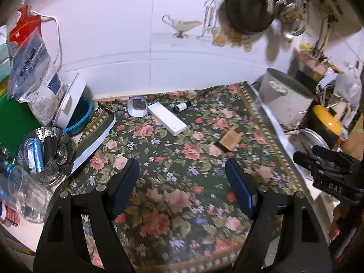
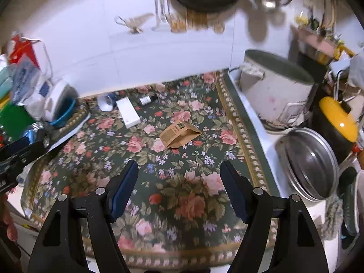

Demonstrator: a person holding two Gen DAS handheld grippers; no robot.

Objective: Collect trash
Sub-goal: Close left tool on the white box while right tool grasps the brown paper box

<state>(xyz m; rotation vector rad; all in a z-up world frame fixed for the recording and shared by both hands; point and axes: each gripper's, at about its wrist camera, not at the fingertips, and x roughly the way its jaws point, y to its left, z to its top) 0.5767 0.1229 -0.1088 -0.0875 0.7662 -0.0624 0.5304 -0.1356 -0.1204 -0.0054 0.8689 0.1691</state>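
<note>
You hold two grippers above a bench covered by a flowered cloth [image 2: 186, 195]; both are empty, with their fingers spread wide apart, the left gripper [image 1: 182, 188] and the right gripper [image 2: 179, 188] alike.

The nearest piece of trash is a small brown paper pouch [image 2: 179, 134]; it lies flat on the cloth near the middle of the bench, well apart from both sets of fingertips. In the right wrist view it sits straight ahead of the gap between the fingers, almost centred; in the left wrist view the same pouch [image 1: 229, 140] lies ahead and off to the right, beyond the right-hand finger; so the right gripper looks the better lined up, and probably the nearer.

The pouch's long axis runs slantwise, from near left to far right in the right view; judging by that, the fingers would need a turn to close across its short side, and as it lies flat, one finger may have to slide under an edge.

Further off, toward the back edge of the bench by the wall, lie a long white box [image 2: 127, 112], a small dark bottle [image 2: 147, 100] on its side, and a white cup [image 2: 105, 102] tipped over; the box points toward the far left corner.

A large white pot [image 2: 276, 97] stands off the cloth at the right side.
</note>
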